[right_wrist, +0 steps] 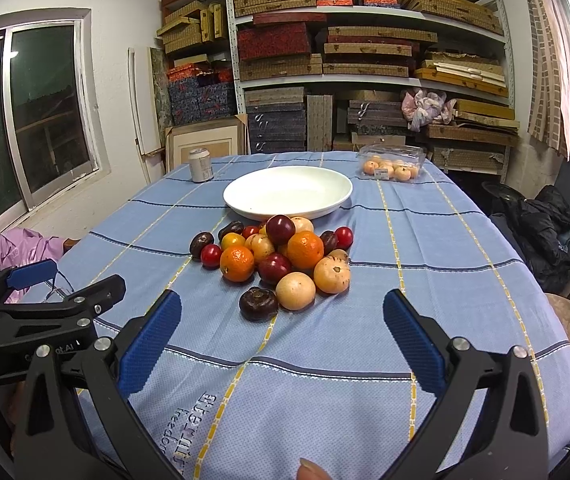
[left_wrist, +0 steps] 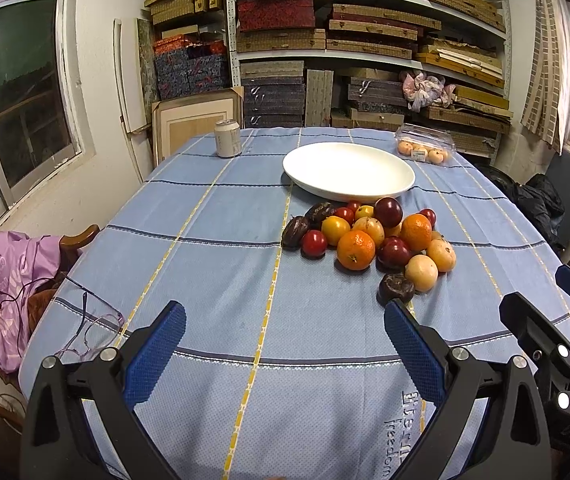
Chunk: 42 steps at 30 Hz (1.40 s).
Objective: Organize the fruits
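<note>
Your right gripper (right_wrist: 281,328) hangs low over the blue checked tablecloth (right_wrist: 425,240), jaws spread wide and empty; your left gripper (left_wrist: 285,336) likewise. Straight ahead of the right one, nearest, sits a dark wrinkled round fruit (right_wrist: 258,303), fronting the mixed fruit pile (right_wrist: 281,256). Beyond waits the empty white shallow plate (right_wrist: 245,204).

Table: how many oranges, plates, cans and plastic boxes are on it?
oranges: 2
plate: 1
can: 1
box: 1
total: 5
</note>
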Available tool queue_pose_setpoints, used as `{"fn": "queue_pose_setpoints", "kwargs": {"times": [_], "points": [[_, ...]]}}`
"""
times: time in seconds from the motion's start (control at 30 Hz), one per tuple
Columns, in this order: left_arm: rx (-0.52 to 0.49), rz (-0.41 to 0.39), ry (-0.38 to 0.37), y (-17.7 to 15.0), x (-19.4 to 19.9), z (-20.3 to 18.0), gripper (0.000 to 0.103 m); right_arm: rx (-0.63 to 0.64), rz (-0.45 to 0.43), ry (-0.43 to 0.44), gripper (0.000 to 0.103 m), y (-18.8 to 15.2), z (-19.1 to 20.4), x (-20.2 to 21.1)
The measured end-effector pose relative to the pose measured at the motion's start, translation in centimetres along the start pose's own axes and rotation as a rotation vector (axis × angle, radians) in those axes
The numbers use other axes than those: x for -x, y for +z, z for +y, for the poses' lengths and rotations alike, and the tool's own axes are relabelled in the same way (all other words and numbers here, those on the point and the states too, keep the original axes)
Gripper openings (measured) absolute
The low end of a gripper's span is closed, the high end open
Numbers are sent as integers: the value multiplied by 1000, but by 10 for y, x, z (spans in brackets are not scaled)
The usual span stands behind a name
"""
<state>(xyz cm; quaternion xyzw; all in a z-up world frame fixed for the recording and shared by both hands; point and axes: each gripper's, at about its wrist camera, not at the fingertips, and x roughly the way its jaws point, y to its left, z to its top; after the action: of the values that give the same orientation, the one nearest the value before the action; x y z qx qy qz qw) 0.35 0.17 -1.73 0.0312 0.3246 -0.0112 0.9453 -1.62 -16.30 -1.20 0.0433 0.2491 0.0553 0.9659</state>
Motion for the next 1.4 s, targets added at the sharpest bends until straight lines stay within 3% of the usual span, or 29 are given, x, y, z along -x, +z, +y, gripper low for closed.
{"fn": "queue_pose_setpoints", "kwargs": {"times": [1.3,1.4], "points": [[16,46,-10,-2,-13,3,100,11,10,2,99,1,2,-6],[19,35,-28,-2,-16,3,100,28,17,13,99,-18,9,-19]]}}
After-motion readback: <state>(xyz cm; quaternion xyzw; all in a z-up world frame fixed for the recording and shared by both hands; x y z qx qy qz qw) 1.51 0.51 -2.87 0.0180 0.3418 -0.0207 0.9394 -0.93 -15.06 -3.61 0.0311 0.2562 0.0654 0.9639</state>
